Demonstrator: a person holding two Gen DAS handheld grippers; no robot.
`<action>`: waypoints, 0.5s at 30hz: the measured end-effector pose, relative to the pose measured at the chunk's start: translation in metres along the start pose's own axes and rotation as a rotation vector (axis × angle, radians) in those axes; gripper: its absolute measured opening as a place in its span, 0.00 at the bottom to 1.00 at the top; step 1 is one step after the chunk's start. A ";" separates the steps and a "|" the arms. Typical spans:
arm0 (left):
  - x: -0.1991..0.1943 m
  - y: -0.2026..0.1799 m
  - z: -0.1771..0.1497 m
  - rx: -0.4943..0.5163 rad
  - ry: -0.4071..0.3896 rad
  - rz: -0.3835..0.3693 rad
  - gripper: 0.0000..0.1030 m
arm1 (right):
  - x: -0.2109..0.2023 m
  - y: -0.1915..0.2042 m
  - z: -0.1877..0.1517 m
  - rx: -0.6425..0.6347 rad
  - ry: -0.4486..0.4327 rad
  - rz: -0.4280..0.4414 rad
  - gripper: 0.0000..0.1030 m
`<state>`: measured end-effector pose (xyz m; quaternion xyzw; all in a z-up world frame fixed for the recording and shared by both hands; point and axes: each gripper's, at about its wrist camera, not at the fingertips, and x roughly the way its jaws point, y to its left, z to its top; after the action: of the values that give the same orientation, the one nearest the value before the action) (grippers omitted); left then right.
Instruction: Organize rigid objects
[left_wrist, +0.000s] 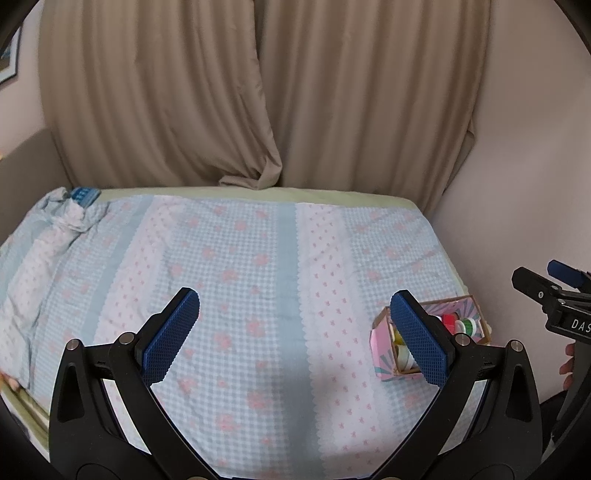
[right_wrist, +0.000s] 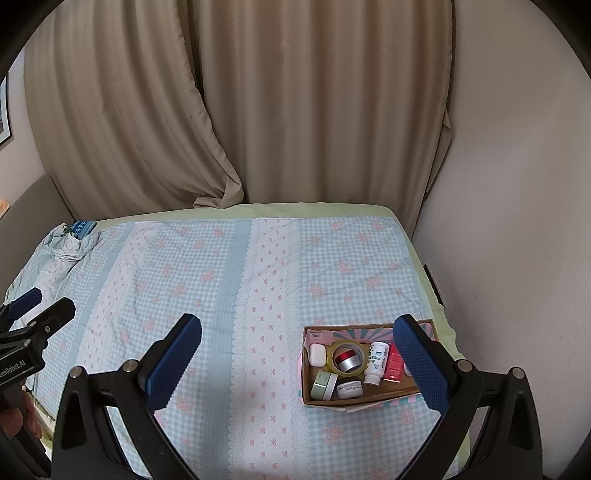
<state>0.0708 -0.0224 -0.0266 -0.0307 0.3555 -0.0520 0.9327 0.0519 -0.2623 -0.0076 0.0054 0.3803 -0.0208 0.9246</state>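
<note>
- Right wrist view: my right gripper hangs above the bed with its blue pads spread wide apart and nothing between them.
- My landmark is the cardboard box, which sits on the checked bedspread near the wall-side edge of the bed.
- My right-hand pad overlaps the box's wall-side end in this view; whether it touches the box I cannot tell.
- Inside the box: a white earbud case at the end away from the wall, a tape roll just beside it with a red-and-silver jar standing in its hole, a white bottle lying next along, and a red carton beyond that.
- On the box's near side lie a pale green jar and a white jar, side by side.
- Left wrist view: my left gripper is also wide open and empty, over bare bedspread on the side of the box away from the wall.
- Beige curtains hang behind the bed, well beyond the box.
</note>
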 end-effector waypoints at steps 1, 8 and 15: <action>0.000 -0.001 0.001 0.004 -0.006 0.003 1.00 | 0.000 0.000 0.000 0.000 -0.001 0.000 1.00; -0.009 -0.002 0.004 0.008 -0.061 0.026 1.00 | -0.001 0.001 0.005 -0.003 -0.006 0.002 1.00; -0.008 -0.001 0.008 0.014 -0.082 0.062 1.00 | -0.001 -0.001 0.009 -0.003 -0.014 -0.003 1.00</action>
<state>0.0703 -0.0220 -0.0151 -0.0152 0.3173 -0.0242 0.9479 0.0578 -0.2635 -0.0006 0.0031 0.3739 -0.0216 0.9272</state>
